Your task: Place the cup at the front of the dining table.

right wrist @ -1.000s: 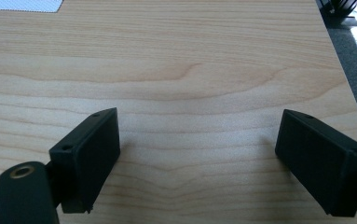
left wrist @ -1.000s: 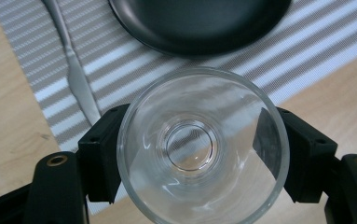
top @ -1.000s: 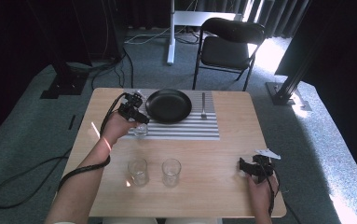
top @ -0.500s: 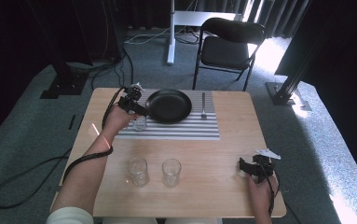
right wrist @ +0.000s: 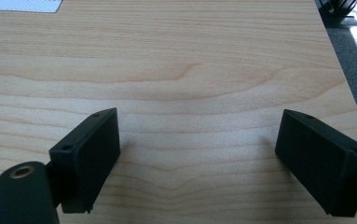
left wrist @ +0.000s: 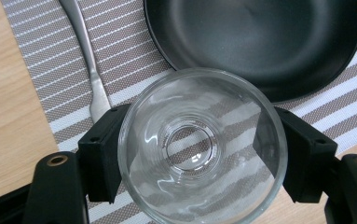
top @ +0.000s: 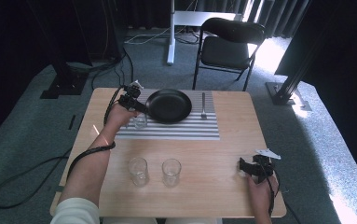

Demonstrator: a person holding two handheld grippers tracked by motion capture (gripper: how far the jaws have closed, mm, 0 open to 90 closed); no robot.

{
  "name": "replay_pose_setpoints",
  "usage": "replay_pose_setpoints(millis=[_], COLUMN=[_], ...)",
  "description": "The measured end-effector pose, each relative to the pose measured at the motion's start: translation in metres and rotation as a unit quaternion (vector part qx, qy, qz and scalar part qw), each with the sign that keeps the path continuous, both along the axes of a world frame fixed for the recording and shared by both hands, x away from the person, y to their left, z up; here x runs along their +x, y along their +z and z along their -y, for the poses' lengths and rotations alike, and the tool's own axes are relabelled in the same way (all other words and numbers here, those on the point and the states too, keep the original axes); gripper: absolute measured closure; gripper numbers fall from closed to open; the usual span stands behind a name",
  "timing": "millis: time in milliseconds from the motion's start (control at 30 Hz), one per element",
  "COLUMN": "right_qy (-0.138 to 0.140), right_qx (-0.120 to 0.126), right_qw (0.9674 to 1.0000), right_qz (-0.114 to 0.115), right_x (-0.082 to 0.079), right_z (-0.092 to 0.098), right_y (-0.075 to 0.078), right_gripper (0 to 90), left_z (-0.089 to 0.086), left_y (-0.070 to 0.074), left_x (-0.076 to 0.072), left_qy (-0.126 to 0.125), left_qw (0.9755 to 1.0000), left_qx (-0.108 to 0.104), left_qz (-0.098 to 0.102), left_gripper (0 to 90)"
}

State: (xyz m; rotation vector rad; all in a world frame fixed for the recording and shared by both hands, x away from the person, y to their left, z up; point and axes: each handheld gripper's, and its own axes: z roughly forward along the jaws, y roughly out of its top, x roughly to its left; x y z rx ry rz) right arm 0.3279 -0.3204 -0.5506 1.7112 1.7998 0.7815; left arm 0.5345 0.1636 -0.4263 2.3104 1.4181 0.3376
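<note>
Grasping the glass [left wrist: 199, 149] between my left fingers [left wrist: 99, 158], over the striped mat [left wrist: 134, 51] just beside the black plate [left wrist: 255, 42], I should lower it level, clear of the rim, before loosening; my right gripper [right wrist: 197, 158] rests spread on the counter [right wrist: 190, 56].

Both handheld grippers, the left gripper [top: 130, 99] and the right gripper [top: 255, 166], are black with blocky matte fingers [right wrist: 90, 154] showing brass-ringed screw holes, trailing black cables, grey three-cornered top plates, and a white sleeve [top: 76, 212] on the left arm.
</note>
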Motion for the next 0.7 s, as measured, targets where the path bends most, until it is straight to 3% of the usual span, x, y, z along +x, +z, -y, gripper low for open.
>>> replay_pose_setpoints(millis=[167, 267, 300, 367, 433, 500, 567, 600, 700], right_qy=[0.000, 0.000, 0.000, 0.000, 0.000, 0.000, 0.000, 0.000, 0.000], right_qx=[0.000, 0.001, 0.000, 0.000, 0.000, 0.001, 0.000, 0.000, 0.000], right_qw=[1.0000, 1.0000, 1.0000, 1.0000, 1.0000, 1.0000, 1.0000, 1.0000, 1.0000], right_qz=[0.000, 0.000, 0.000, 0.000, 0.000, 0.000, 0.000, 0.000, 0.000], right_x=[0.000, 0.000, 0.000, 0.000, 0.000, 0.000, 0.000, 0.000, 0.000], right_z=[0.000, 0.000, 0.000, 0.000, 0.000, 0.000, 0.000, 0.000, 0.000], right_y=[0.000, 0.000, 0.000, 0.000, 0.000, 0.000, 0.000, 0.000, 0.000], right_gripper=[13.2, 13.2, 13.2, 13.2, 13.2, 13.2, 13.2, 13.2, 13.2], left_z=[0.003, 0.005, 0.003, 0.002, 0.000, -0.004, -0.004, -0.005, -0.006], left_y=[-0.010, -0.012, -0.014, -0.016, -0.019, -0.022, -0.022, -0.023, -0.023], left_x=[0.004, 0.002, -0.001, -0.002, -0.003, -0.006, -0.006, -0.010, -0.015], left_qy=[-0.011, -0.021, -0.034, -0.032, -0.028, -0.017, -0.017, -0.019, -0.024], left_qw=[0.9999, 0.9996, 0.9990, 0.9989, 0.9991, 0.9994, 0.9994, 0.9987, 0.9986], left_qx=[0.010, 0.011, 0.012, 0.016, 0.018, -0.005, -0.005, 0.001, -0.006], left_qz=[-0.002, 0.012, 0.028, 0.031, 0.027, 0.030, 0.030, 0.048, 0.047], left_gripper=[28.5, 28.2, 27.9, 27.2, 17.8, 17.8, 17.9, 17.9, 17.9])
